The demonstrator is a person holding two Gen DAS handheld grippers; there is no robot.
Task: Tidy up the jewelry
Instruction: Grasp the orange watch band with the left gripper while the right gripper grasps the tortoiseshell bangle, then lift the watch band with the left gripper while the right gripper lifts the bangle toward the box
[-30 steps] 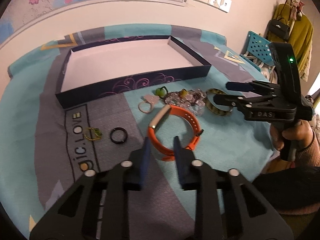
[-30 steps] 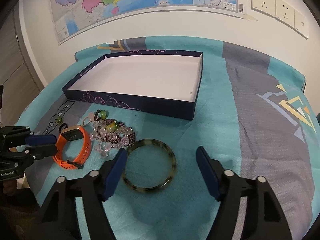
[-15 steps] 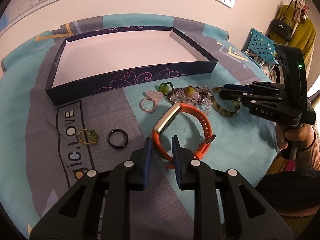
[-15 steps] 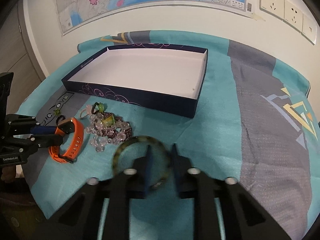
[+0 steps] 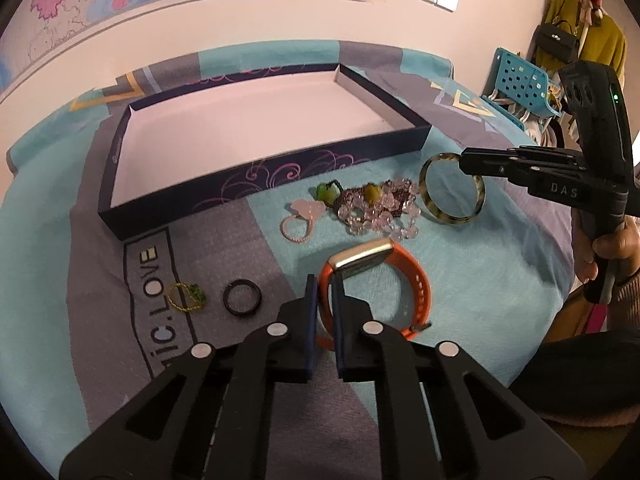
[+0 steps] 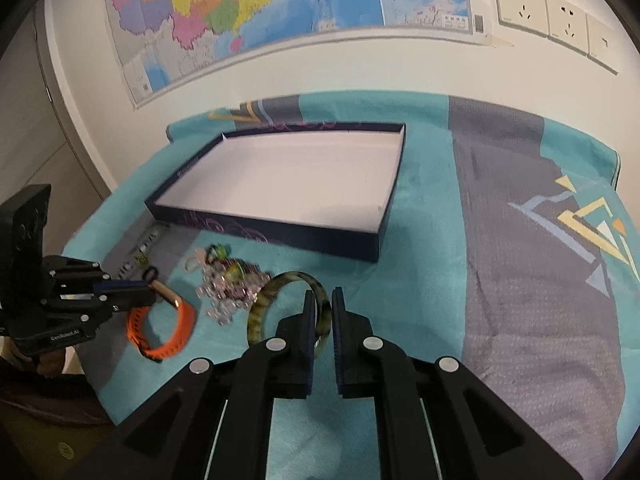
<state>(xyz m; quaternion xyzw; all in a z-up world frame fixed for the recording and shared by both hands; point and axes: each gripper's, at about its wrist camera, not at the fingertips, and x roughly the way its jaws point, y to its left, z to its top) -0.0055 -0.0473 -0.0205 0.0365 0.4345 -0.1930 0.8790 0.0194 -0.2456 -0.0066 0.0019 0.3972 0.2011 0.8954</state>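
Note:
My left gripper (image 5: 324, 285) is shut on the strap of an orange watch band (image 5: 420, 284), whose metal face tilts up off the cloth. The right gripper (image 6: 322, 297) is shut on a tortoiseshell bangle (image 6: 260, 308), held on edge just above the cloth. From the left wrist view the right gripper (image 5: 464, 162) pinches the bangle (image 5: 452, 220) at its top. An empty dark blue box (image 5: 260, 188) with a white floor lies behind. Before it sit a heap of clear bead bracelets (image 5: 376, 208), a pink ring (image 5: 298, 226), a black ring (image 5: 242, 298) and a gold-green ring (image 5: 186, 298).
A teal and grey cloth (image 6: 500, 280) covers the table, which backs onto a wall with a map and sockets. A blue perforated basket (image 5: 520, 84) and hanging clothes stand off to the right. A person's hand (image 5: 612, 248) grips the right handle.
Both grippers have closed. The right one went from wide open around the bangle to shut on it and raised it on edge. The left one pinched the orange band's strap and tipped it up.

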